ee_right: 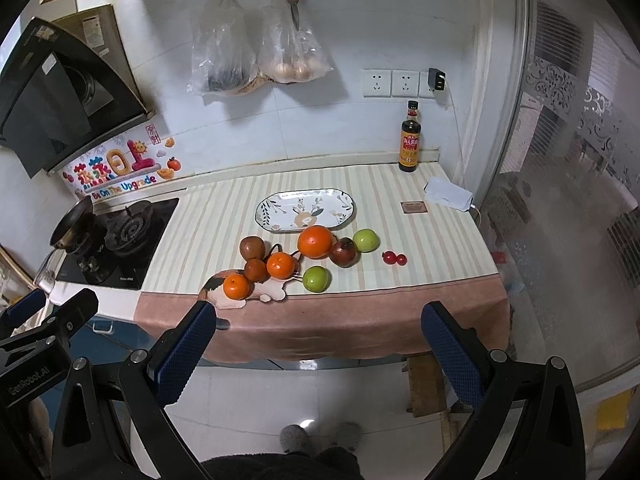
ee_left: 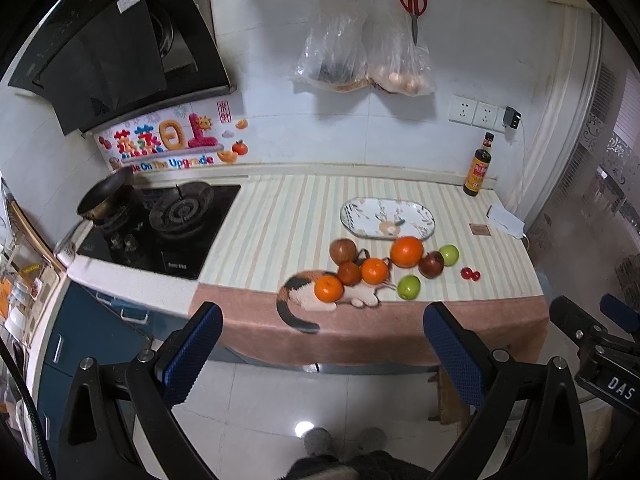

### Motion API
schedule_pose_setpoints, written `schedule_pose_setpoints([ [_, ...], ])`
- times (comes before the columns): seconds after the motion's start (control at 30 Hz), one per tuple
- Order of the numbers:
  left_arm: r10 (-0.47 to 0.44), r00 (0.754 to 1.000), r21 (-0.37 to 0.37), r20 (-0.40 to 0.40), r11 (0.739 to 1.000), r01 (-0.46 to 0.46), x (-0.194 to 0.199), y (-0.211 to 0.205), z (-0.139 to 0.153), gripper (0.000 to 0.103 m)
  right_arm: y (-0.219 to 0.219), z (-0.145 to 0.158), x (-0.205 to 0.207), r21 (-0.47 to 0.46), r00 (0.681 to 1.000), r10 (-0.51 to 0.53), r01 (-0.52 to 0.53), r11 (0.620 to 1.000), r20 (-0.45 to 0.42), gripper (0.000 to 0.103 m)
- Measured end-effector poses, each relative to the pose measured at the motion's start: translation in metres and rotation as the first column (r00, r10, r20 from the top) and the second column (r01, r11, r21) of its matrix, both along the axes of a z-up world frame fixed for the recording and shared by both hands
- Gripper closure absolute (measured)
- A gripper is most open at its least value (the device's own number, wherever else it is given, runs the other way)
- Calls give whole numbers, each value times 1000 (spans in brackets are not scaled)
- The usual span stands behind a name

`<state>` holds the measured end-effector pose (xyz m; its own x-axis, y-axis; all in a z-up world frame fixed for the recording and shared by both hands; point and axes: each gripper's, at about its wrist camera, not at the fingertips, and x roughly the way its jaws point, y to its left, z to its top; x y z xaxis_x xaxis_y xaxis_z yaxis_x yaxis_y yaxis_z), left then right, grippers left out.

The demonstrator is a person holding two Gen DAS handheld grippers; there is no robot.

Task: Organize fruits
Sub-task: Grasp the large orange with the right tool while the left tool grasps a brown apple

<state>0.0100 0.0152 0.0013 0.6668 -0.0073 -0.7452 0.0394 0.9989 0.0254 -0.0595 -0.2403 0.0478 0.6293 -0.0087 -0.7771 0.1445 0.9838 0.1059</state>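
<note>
Orange, green and dark red fruit lies loose on the striped cloth of the tabletop (ee_right: 208, 216), well ahead of both grippers, with nothing yet on the oval plate (ee_right: 305, 209) just beyond it. The left gripper (ee_left: 322, 338) and the right gripper (ee_right: 318, 336) both hang short of the tabletop edge, over the floor, jaws spread wide and holding nothing.

Nearest the right gripper sit a small orange (ee_right: 237, 286) and a green apple (ee_right: 315, 279); farther on are the big orange (ee_right: 315, 241), a dark red apple (ee_right: 343, 252), a second green apple (ee_right: 365, 240) and, off to the right, two cherry tomatoes (ee_right: 394, 258).

The risks look plain. The fruits are round and several are touching, so a jaw pushed in between them would likely nudge a neighbour and set it rolling. The near pieces lie close to where the cloth drops over the edge, and a bump toward the grippers could send one to the floor. Dragging on the cloth could also shift the whole group. The tomatoes are small and soft, easy to crush or pinch out sideways.
</note>
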Motion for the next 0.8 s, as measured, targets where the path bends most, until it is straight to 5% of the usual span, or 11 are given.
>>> schedule_pose_setpoints([
  [0.2, 64, 994, 59, 84, 996, -69, 32, 25, -9, 0, 0, -19, 15, 101, 999, -46, 45, 994, 11, 0],
  [0.33, 74, 996, 59, 50, 995, -77, 71, 42, -34, 0, 3, -48, 44, 131, 997, -78, 80, 988, -19, 0],
  [0.57, 70, 983, 6, -171, 998, -70, 147, 51, -99, 0, 6, -108, 114, 223, 990, -61, 88, 971, -128, 0],
  [0.8, 92, 924, -10, -371, 995, -103, 231, 34, -170, 0, -23, -182, 234, 276, 966, -9, 82, 958, -258, 0],
])
